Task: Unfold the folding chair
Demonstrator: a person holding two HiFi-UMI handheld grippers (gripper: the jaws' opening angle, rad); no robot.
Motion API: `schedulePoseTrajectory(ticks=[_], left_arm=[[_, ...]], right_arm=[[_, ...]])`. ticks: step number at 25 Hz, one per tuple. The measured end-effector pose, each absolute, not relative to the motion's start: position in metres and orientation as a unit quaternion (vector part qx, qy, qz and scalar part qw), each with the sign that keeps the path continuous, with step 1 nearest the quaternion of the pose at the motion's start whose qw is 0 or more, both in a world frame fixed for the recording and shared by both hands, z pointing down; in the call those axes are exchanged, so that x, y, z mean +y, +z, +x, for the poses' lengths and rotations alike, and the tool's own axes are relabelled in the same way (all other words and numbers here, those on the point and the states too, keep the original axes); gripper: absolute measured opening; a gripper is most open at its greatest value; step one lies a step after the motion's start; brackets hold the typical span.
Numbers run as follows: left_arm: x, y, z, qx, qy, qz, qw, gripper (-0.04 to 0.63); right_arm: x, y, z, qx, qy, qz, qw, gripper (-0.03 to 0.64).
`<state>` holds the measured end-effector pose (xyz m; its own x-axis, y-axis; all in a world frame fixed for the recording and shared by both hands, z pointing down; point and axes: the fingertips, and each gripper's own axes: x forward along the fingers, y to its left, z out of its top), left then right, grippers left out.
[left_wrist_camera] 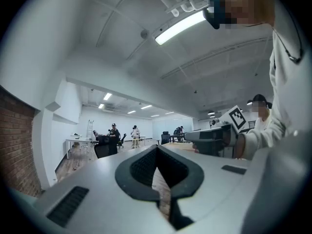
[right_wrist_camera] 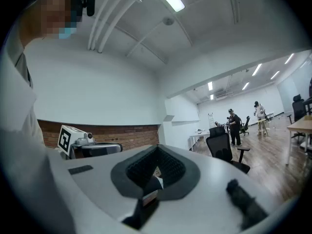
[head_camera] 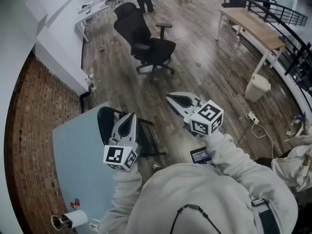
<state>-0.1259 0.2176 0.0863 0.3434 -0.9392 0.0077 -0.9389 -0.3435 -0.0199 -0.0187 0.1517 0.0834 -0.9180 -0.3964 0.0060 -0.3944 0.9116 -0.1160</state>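
Evidently in readiness, the left claw (head_camera: 130,117) and right claw (head_camera: 170,99) are held level, closed and empty, above the black folding chair (head_camera: 103,123), not yet gripped.

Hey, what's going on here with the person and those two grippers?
A person holds a hand-held gripper in each hand, level and out in front. The left hand-held gripper and the right hand-held gripper are both shut on nothing. The black folding chair sits by the blue panel below them, ungripped, so unfolding seems not yet started.
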Motion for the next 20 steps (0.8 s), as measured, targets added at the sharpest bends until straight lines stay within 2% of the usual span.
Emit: schedulePoseTrajectory(ticks=[9,20], left_arm=[[0.186,0.097,-0.235,0.574,-0.017,-0.818,0.006,0.005],[0.148,0.132,-0.337,0.56,0.0,-0.828,-0.044,0.005]], right_arm=[[0.125,0.093,-0.115,0.978,-0.049,-0.204,-0.004,0.008],[0.091,0.118,-0.216,0.973,-0.06,-0.219,-0.036,0.008]])
